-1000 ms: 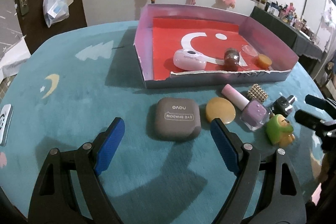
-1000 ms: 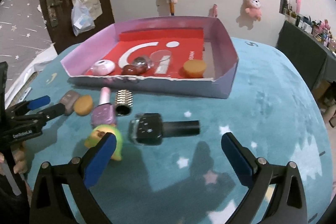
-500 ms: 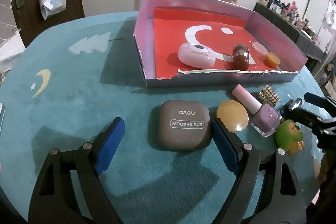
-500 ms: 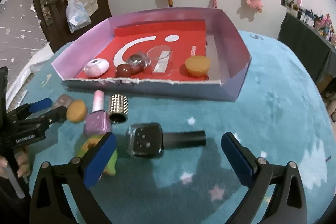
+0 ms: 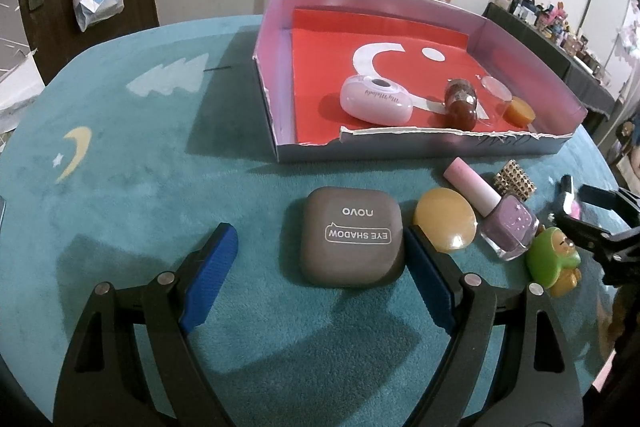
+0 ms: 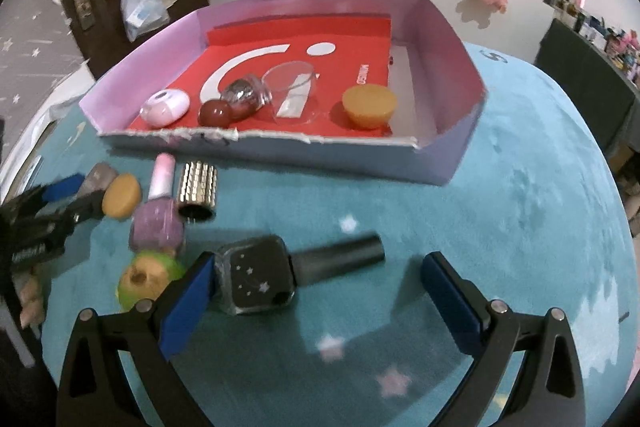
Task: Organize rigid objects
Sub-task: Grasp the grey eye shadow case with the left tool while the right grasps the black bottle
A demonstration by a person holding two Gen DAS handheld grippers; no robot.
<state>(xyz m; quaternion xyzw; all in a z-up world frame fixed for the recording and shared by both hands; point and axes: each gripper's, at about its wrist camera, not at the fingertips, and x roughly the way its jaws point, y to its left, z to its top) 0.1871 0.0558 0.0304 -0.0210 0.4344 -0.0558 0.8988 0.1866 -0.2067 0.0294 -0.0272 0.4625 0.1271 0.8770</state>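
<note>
Two grippers are seen over the teal worktop, both w/ fingers spread wide, nothing gripped. The left gripper is set around one grey eyeshadow compact; its right pad is at or just beside the compact's edge, the left pad apart. The right gripper straddles one black nail polish bottle lying on its side, left pad just beside the glass.

Outside the box, near its front wall: 1 amber disc, 1 lilac polish bottle, 1 studded tube, 1 green figure.

In the one pink box: 1 white oval case, 1 brown bottle, 1 clear lid, 1 amber cap.
</note>
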